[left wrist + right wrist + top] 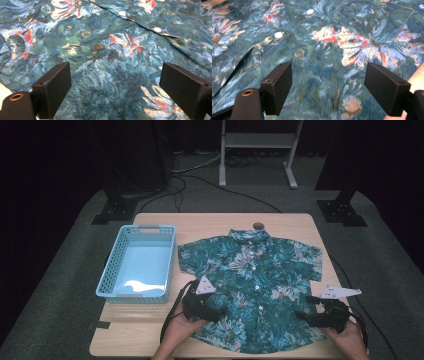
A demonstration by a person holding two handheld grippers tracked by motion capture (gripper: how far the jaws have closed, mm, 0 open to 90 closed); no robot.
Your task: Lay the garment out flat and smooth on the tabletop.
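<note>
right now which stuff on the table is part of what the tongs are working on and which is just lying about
In the job:
- floral shirt, spread flat
- left tongs, open over its lower left part
- right tongs, open over its lower right part

Lying about:
- blue basket, beside the shirt, untouched
- small brown round thing past the collar
</note>
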